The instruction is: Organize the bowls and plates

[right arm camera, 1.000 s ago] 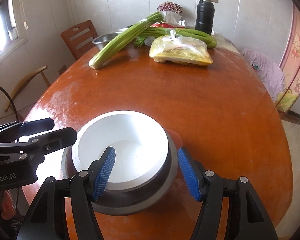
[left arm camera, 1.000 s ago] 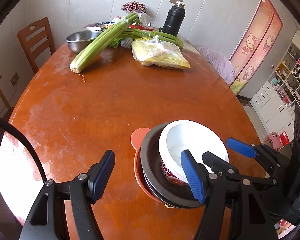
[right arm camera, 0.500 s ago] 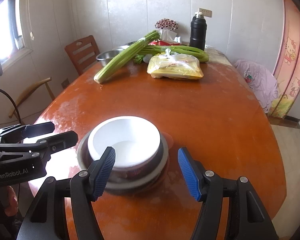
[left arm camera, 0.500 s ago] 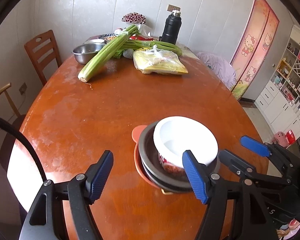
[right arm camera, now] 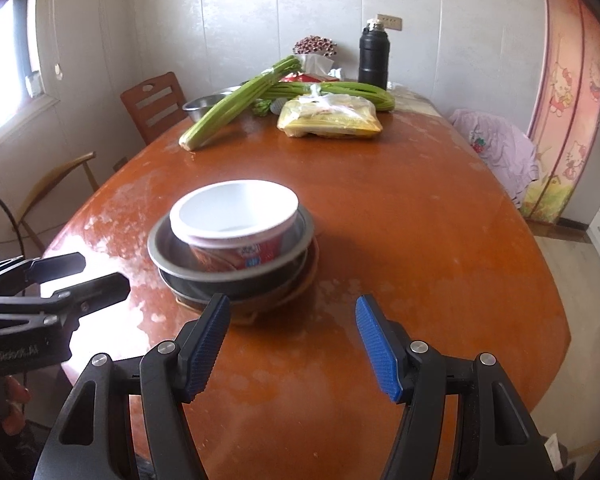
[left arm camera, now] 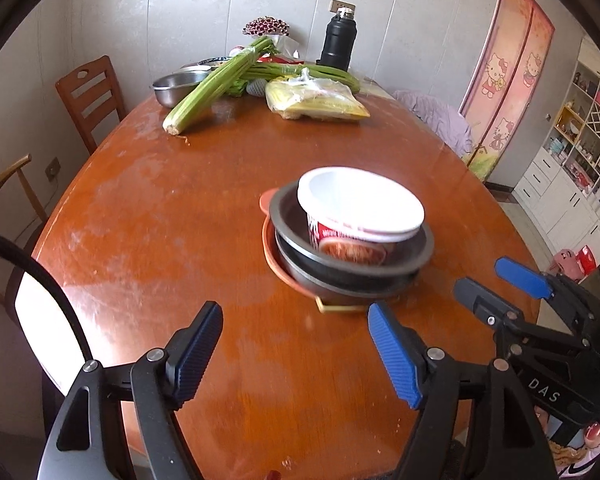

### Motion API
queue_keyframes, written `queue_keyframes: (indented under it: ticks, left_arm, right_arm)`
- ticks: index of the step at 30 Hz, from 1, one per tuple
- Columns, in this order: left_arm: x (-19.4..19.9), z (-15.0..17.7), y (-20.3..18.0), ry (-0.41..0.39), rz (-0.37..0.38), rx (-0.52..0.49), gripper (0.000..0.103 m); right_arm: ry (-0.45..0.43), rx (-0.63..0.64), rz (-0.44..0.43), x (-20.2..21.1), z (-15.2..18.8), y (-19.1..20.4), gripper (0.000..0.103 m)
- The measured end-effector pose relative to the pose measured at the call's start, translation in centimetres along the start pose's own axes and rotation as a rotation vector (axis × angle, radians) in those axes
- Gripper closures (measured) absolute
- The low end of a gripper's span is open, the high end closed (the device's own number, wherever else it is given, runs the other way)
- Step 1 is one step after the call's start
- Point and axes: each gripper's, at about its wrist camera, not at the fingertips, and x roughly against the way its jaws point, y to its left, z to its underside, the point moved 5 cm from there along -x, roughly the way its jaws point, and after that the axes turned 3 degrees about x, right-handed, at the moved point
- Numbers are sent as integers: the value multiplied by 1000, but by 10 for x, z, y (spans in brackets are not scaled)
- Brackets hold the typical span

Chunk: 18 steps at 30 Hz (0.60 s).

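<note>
Bowls sit nested, cup [left arm camera: 360, 216] in pan [left arm camera: 352, 256] on plate [left arm camera: 272, 256], saving table [left arm camera: 160, 240] space; left gripper [left arm camera: 296, 350] is opening, empty; right gripper [right arm camera: 292, 346] apart, empty.

Glossy, worn wood seen on table [left arm camera: 148, 216]; matt grey metal on bowl [left arm camera: 416, 254]; smooth white plastic on cup [left arm camera: 360, 204].
</note>
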Motion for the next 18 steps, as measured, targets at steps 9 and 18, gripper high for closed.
queue_keyframes:
  ticks: [9,18]
  left_arm:
    - [-4,23,-1,3,-21,1,28]
    - [-11,33,-1,19,-30,-7,28]
  right_arm:
    - [15,-15,3,-2,20,8,36]
    - [48,-34,31,-9,38,9,36]
